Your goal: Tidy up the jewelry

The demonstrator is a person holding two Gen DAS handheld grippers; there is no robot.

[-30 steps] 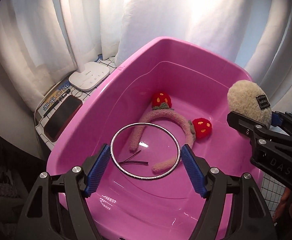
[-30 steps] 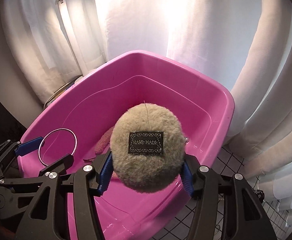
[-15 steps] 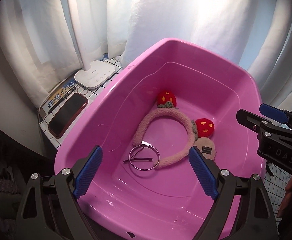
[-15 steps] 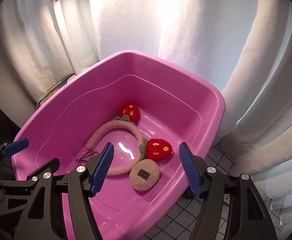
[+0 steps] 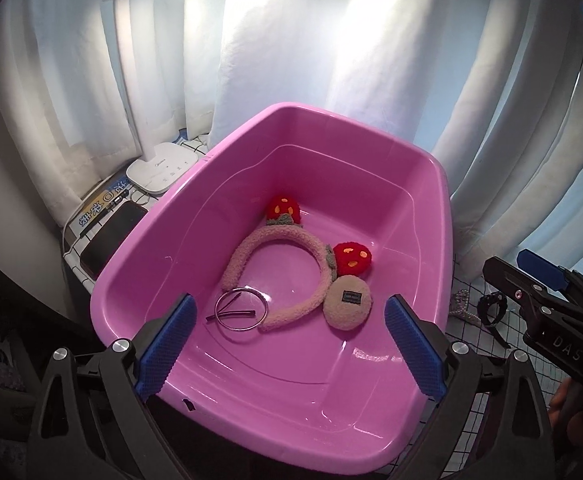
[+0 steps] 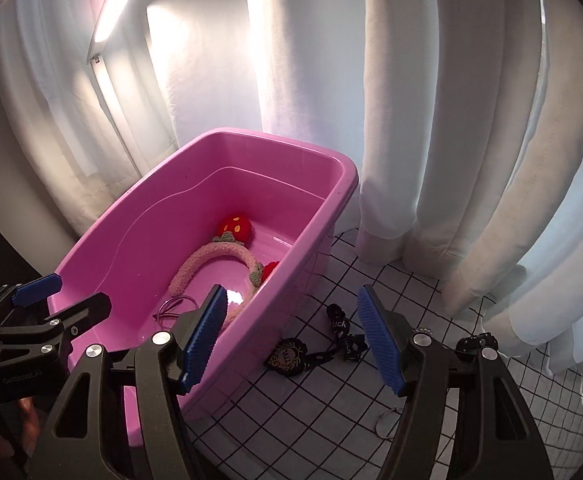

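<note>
A pink tub (image 5: 443, 208) (image 6: 91, 240) holds a fuzzy pink headband (image 5: 291, 276) (image 6: 211, 256) with red strawberries, a silver bangle (image 5: 242, 309) (image 6: 173, 307), a thin black clip (image 5: 231, 312) and a beige puff (image 5: 348, 306). My left gripper (image 5: 289, 344) hovers above the tub's near end, its jaws opening wide with nothing between them. My right gripper (image 6: 291, 336) is open and empty over the tub's right wall and the tiled surface. A black chain with a round tag (image 6: 291, 356) lies on the tiles beside the tub.
White curtains (image 6: 431, 120) hang behind. Left of the tub are a lamp base (image 5: 159, 172), a phone (image 5: 109, 240) and a booklet. A pearl strand (image 5: 461, 306), a black bracelet (image 5: 491, 308), a small metal ring (image 6: 387, 424) and a dark clip (image 6: 475, 342) lie on the gridded cloth.
The left gripper let go of the bangle and the right let go of the beige puff; both now lie in the tub. Both grippers pulled back, the right one swinging rightward.
</note>
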